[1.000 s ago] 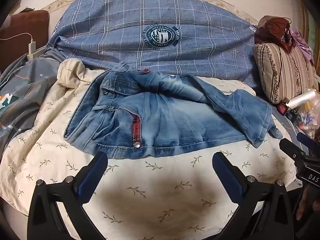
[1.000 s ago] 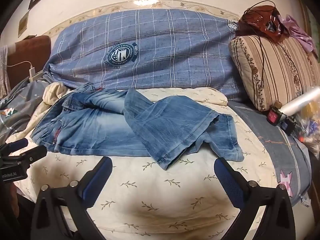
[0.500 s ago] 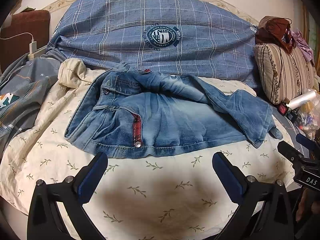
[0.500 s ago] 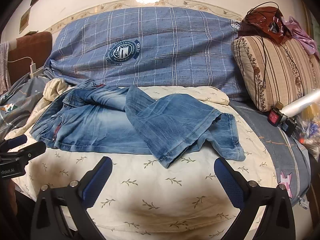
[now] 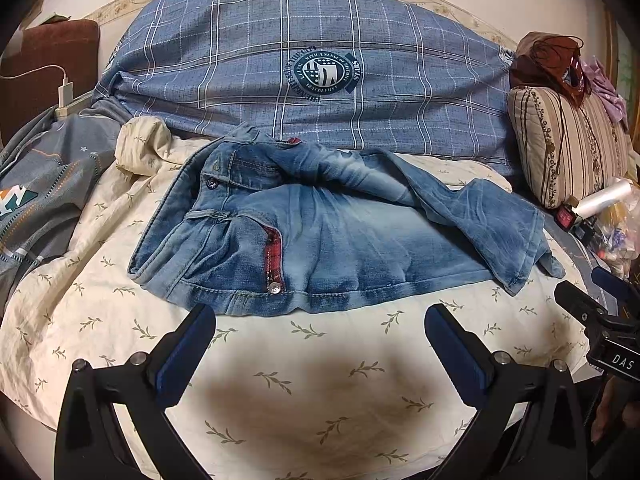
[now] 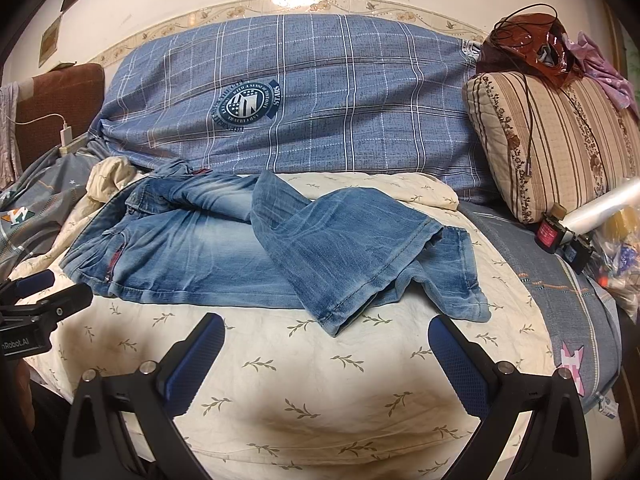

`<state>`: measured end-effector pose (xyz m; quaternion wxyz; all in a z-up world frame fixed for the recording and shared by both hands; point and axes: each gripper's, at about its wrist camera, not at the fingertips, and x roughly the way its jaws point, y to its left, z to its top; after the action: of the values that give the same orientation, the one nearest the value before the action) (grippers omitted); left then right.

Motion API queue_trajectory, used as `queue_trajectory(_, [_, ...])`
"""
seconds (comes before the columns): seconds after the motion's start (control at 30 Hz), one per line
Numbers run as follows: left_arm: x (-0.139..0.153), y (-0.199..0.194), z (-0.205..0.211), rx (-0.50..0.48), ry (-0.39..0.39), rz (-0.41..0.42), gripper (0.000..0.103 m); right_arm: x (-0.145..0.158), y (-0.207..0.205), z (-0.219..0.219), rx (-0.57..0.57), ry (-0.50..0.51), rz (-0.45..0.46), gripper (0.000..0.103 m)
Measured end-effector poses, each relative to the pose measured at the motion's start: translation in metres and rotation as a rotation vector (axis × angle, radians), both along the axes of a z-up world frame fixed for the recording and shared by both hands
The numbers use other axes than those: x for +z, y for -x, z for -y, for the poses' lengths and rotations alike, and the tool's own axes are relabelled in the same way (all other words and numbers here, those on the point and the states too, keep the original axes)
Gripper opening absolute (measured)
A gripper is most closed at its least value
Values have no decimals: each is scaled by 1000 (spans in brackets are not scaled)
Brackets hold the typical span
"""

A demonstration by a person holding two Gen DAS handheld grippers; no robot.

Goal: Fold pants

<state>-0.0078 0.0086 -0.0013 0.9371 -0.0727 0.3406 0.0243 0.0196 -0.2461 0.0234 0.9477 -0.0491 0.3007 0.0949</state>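
A pair of faded blue jeans (image 5: 332, 240) lies crumpled on a cream leaf-print sheet (image 5: 304, 368), waistband to the left, legs running right. One leg is flopped diagonally over the other, and its hem (image 6: 340, 316) points toward me. My left gripper (image 5: 320, 324) hovers open just in front of the jeans' near edge, below the red-trimmed pocket (image 5: 274, 256). My right gripper (image 6: 324, 332) is open too, just short of that hem. Neither holds anything. In the other wrist's view, the right gripper (image 5: 596, 304) shows at the right edge and the left gripper (image 6: 44, 300) at the left edge.
A large blue plaid pillow (image 6: 304, 108) lies behind the jeans. A striped cushion (image 6: 560, 144) with a brown bag on it stands at the right, with bottles and clutter (image 6: 592, 232) below. Grey bedding (image 5: 40, 204) and a charger cable (image 5: 64, 92) are at the left.
Both grippers have crept slightly forward toward the jeans, so the jeans sit a little lower and nearer in each view. The jeans have not moved and both grippers stay open.
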Motion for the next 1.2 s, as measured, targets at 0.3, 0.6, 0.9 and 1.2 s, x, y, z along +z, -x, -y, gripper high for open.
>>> queue_trajectory(0.3, [-1, 0, 2, 1, -1, 0, 103, 0, 0, 0, 1, 0, 0, 103])
queue_trajectory(0.6, [-1, 0, 3, 1, 0, -1, 103, 1, 1, 0, 0, 0, 0, 103])
queue_trajectory(0.9, [-1, 0, 4, -2, 0, 1, 103, 0, 0, 0, 0, -1, 0, 103])
queue_trajectory(1.2, [-1, 1, 5, -1, 0, 1, 103, 0, 0, 0, 0, -1, 0, 103])
